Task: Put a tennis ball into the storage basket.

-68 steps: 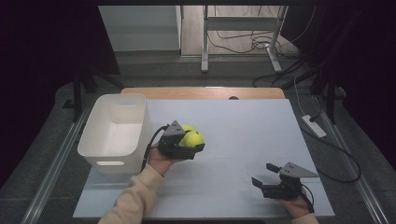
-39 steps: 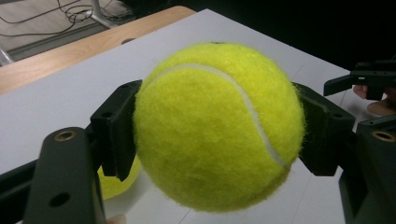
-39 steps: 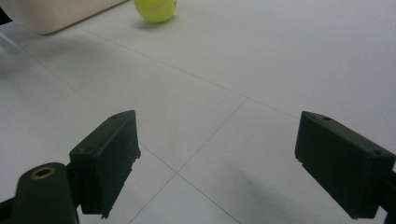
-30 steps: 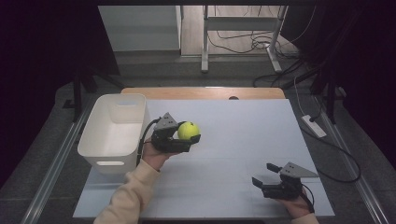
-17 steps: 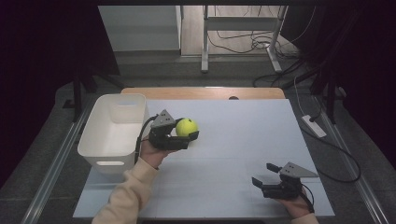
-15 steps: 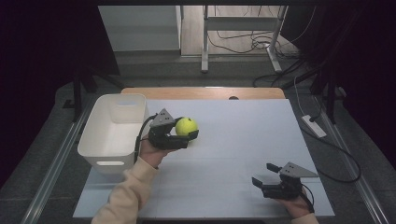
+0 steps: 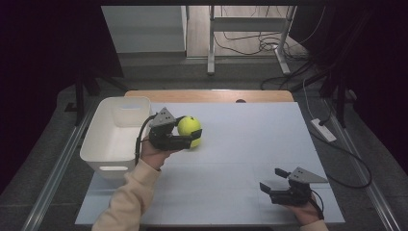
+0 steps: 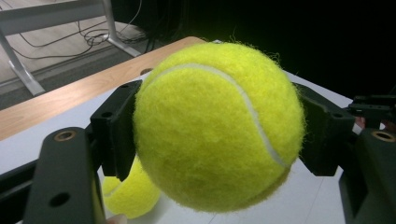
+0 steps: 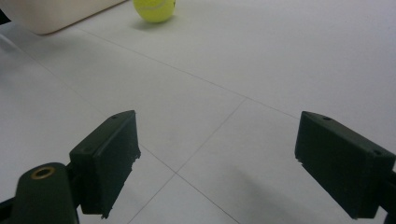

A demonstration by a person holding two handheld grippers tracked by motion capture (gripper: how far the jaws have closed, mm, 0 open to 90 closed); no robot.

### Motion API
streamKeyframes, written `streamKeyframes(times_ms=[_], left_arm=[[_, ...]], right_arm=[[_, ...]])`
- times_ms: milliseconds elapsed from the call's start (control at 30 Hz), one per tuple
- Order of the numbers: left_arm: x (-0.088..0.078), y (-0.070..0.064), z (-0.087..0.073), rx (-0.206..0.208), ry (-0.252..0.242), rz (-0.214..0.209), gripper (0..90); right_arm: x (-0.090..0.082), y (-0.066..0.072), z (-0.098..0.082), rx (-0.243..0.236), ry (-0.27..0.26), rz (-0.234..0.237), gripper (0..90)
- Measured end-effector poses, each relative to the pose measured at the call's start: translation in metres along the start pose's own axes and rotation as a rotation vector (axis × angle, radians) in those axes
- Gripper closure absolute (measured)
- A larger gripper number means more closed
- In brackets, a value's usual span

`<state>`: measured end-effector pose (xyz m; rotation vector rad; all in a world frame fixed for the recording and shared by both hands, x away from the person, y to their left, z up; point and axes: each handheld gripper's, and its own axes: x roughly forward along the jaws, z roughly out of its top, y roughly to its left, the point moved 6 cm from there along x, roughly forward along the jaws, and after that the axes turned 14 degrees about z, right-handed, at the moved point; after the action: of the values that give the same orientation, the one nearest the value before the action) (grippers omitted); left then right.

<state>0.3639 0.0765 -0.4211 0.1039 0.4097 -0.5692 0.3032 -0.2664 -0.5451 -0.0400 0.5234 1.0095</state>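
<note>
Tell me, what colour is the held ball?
Yellow-green ball with a white seam, clearest in the left gripper view.

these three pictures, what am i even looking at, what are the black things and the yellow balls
A person at a table holds a hand-operated gripper in each hand. One picture looks down from above; the other two come from cameras riding on the grippers. The left gripper has its jaws shut on a tennis ball, lifted beside a white bin. A second tennis ball lies on the table below it. The right gripper rests near the table's front edge, jaws open and holding nothing.
</note>
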Motion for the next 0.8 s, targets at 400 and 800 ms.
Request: streamKeyframes(times_ms=[400, 800], left_arm=[[-0.005, 0.008, 0.005, -0.014, -0.011, 0.012, 26.9], [-0.008, 0.015, 0.006, -0.025, -0.011, 0.028, 26.9]], right_arm=[[0.000, 0.000, 0.000, -0.001, 0.002, -0.002, 13.3], [0.001, 0.000, 0.000, -0.001, 0.003, -0.002, 13.3]])
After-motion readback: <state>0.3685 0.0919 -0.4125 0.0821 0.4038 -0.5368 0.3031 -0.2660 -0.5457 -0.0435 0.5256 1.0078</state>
